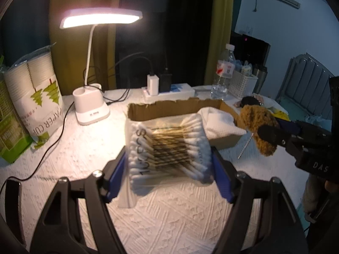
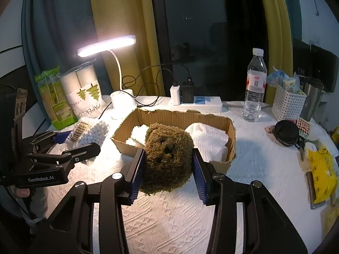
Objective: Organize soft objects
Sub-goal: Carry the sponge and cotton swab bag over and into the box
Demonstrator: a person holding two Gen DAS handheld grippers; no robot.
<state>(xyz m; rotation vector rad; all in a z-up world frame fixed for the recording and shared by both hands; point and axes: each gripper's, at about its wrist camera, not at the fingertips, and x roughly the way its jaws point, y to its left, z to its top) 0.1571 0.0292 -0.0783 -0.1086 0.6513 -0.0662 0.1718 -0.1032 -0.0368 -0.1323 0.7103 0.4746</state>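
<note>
My left gripper (image 1: pixel 167 167) is shut on a clear bag of cotton swabs (image 1: pixel 167 148), held above the white cloth in front of the cardboard box (image 1: pixel 180 105). My right gripper (image 2: pixel 168 167) is shut on a brown plush toy (image 2: pixel 168 156), held just in front of the box (image 2: pixel 231 139). White folded towels (image 2: pixel 209 139) lie inside the box. The plush (image 1: pixel 256 124) and the right gripper (image 1: pixel 273 136) also show at the right of the left wrist view. The swab bag (image 2: pixel 89 134) and the left gripper (image 2: pixel 70 146) show at the left of the right wrist view.
A lit desk lamp (image 1: pixel 91 105), a pack of paper cups (image 1: pixel 36 91), a power strip with chargers (image 2: pixel 195 103), a water bottle (image 2: pixel 254 89) and a white basket (image 2: pixel 288 103) stand behind the box. A black pouch (image 2: pixel 286 135) and a yellow bag (image 2: pixel 322 173) lie at the right.
</note>
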